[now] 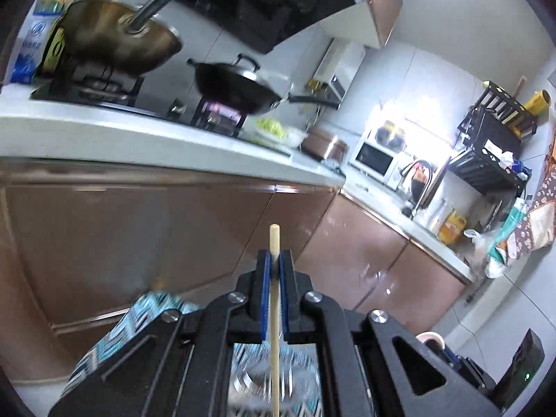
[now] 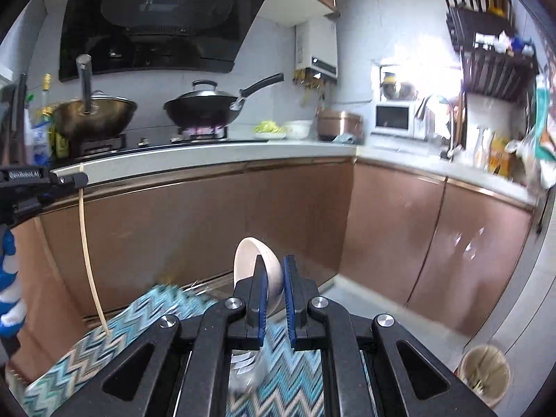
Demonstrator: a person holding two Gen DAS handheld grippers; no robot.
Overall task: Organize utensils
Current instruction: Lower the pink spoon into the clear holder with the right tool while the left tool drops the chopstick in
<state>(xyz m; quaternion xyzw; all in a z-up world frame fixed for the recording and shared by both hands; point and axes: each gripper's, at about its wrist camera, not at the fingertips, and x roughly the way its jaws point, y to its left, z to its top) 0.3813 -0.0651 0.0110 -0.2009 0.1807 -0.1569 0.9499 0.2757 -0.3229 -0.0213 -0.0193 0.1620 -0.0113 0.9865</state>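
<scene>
My left gripper (image 1: 275, 268) is shut on a thin wooden chopstick (image 1: 274, 243) that stands upright between its blue pads. It also shows in the right wrist view (image 2: 78, 179) at the far left, with the chopstick (image 2: 88, 260) hanging down to the chevron cloth (image 2: 139, 316). My right gripper (image 2: 275, 279) is shut on the rim of a white bowl (image 2: 255, 260), held tilted on edge above the cloth. A clear glass object (image 2: 245, 368) lies blurred on the cloth below it.
Brown cabinet fronts (image 2: 215, 215) stand ahead under a white counter (image 2: 208, 154). On the stove sit a steel pot (image 2: 93, 114) and a black wok (image 2: 205, 107). A microwave (image 2: 392, 118), a sink tap (image 2: 441, 118) and a dish rack (image 2: 493, 66) are at the right. A bin (image 2: 484, 373) stands on the floor.
</scene>
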